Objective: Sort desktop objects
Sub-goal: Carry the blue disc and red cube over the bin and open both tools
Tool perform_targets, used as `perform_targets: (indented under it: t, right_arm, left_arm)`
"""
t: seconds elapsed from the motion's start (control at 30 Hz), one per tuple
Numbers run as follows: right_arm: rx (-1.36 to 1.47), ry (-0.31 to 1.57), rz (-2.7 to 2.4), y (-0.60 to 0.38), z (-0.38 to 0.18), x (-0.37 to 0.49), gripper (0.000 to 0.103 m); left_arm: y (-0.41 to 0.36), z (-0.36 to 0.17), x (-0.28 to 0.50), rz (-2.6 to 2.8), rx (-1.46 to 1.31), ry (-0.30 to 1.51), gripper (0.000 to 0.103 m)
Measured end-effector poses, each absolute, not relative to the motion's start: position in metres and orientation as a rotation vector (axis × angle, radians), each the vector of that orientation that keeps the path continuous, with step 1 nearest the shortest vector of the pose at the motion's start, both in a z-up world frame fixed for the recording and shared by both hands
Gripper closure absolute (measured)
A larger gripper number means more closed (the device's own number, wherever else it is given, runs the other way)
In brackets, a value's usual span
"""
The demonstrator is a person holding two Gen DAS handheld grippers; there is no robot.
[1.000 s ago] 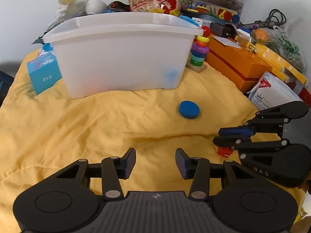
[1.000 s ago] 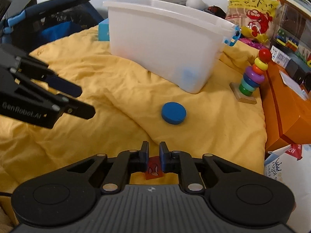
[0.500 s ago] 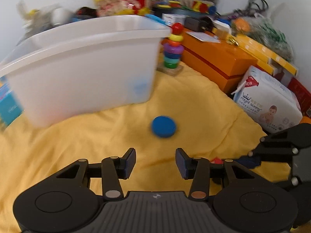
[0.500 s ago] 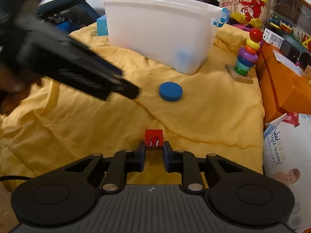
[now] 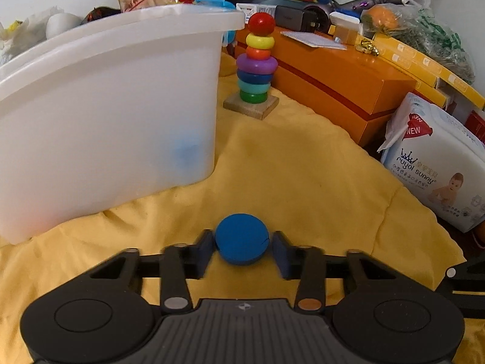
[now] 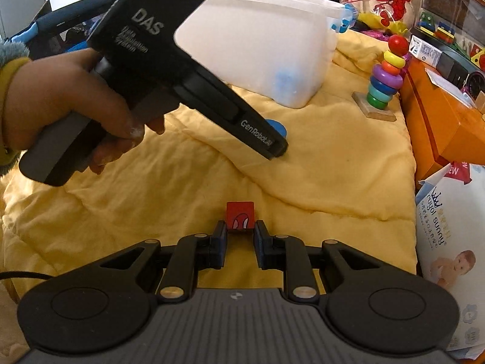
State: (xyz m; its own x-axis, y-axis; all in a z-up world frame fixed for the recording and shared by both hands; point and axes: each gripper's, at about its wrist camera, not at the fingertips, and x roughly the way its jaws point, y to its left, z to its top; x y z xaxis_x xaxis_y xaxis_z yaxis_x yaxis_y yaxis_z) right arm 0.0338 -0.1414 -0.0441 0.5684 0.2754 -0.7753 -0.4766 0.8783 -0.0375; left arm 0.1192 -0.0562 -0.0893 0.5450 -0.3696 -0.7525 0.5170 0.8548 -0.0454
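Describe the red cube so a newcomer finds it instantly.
Start at the yellow blanket. Near its front edge, just past the right claw, sits the red cube. Unlike the blue disc, it is boxy, with white oval marks on its face.

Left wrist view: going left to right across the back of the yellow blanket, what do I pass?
White bin → ring stacker → orange box → wipes pack.

The left claw (image 6: 277, 148), upper left in the right wrist view, reads "DAS" on its body and "GenRobot.AI" along its finger. The white pack (image 5: 436, 166) at right reads "NEW" and "ruyol sunny".
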Motion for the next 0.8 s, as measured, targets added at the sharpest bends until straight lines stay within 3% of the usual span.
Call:
perform_targets:
  t: [0.4,0.8]
  right_arm:
    - [-0.220,0.815,0.454,-0.138,-0.030,0.035,0.081]
    - [-0.160,0.495,0.442,-0.132,0.077,0.093,0.081]
  left_arm:
    - [0.017,-0.041,0.053,-0.540,0.131,0.776,0.061]
    - [0.084,0.089,0.090,-0.307,0.061,0.448,0.061]
